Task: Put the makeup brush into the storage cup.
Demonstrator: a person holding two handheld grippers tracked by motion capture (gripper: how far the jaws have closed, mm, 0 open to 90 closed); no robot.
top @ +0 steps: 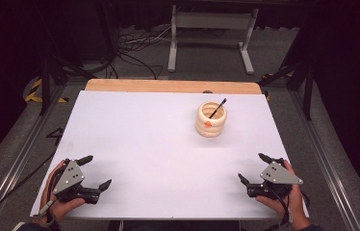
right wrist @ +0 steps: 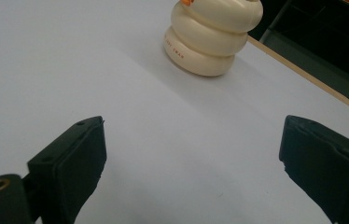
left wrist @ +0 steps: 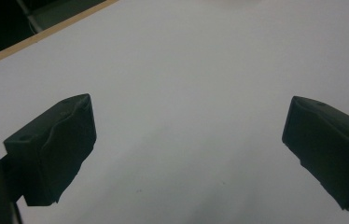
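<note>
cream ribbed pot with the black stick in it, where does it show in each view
High view: the cream ribbed pot stands right of centre on the far half of the white table, a thin black stick leaning out of it.
Left gripper view: not in it.
Right gripper view: top centre, its top cut off by the frame edge, beyond the open right tool.
Shared landmark: the table's wooden edge strip.

In the right gripper view, the right gripper [right wrist: 193, 163] has its two black jaws spread wide over the bare white table [right wrist: 93, 70], while a cream ribbed holder [right wrist: 212, 35] stands well apart at about twelve o'clock, near the table's wooden edge [right wrist: 303, 74] at two o'clock.
</note>
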